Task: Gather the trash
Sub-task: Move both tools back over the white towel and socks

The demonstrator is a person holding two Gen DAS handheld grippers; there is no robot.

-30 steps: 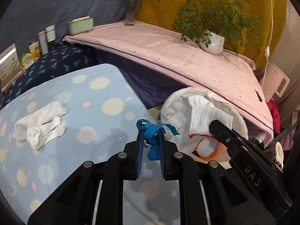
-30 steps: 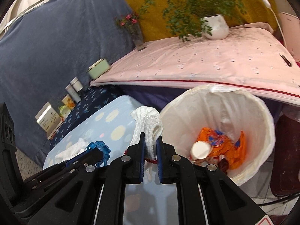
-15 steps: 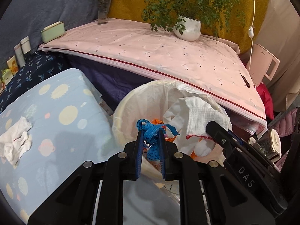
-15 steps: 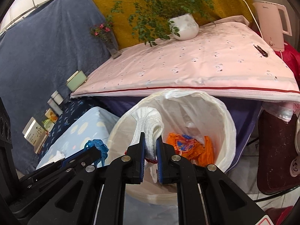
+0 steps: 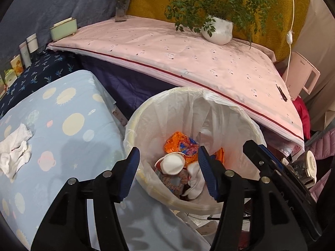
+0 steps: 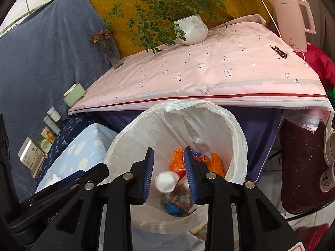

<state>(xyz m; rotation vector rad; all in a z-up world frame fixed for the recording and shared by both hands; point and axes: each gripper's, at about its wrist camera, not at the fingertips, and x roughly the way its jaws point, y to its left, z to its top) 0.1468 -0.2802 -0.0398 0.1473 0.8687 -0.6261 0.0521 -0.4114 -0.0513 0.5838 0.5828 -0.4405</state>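
A round bin with a white liner (image 5: 144,117) (image 6: 236,129) stands below both grippers. Inside lie an orange wrapper (image 5: 178,141) (image 6: 215,162), a white cup (image 5: 172,163) (image 6: 165,181), a white cloth (image 5: 195,179) and a blue scrap (image 6: 172,209). My left gripper (image 5: 168,162) is open and empty over the bin. My right gripper (image 6: 168,163) is open and empty over the bin; its arm shows at the right of the left wrist view. A crumpled white cloth (image 5: 14,148) lies on the light blue sheet (image 5: 62,108).
A pink-covered table (image 5: 188,56) (image 6: 209,73) overhangs the bin's far side, with a potted plant (image 5: 217,29), a flower vase (image 5: 121,8) and a green box (image 5: 62,29). A pink kettle (image 6: 293,21) stands at the right. Bottles (image 5: 27,50) line the dark blue surface.
Both grippers moved from over the sheet to above the bin and opened. The blue scrap and the white cloth that they held now lie in the bin.
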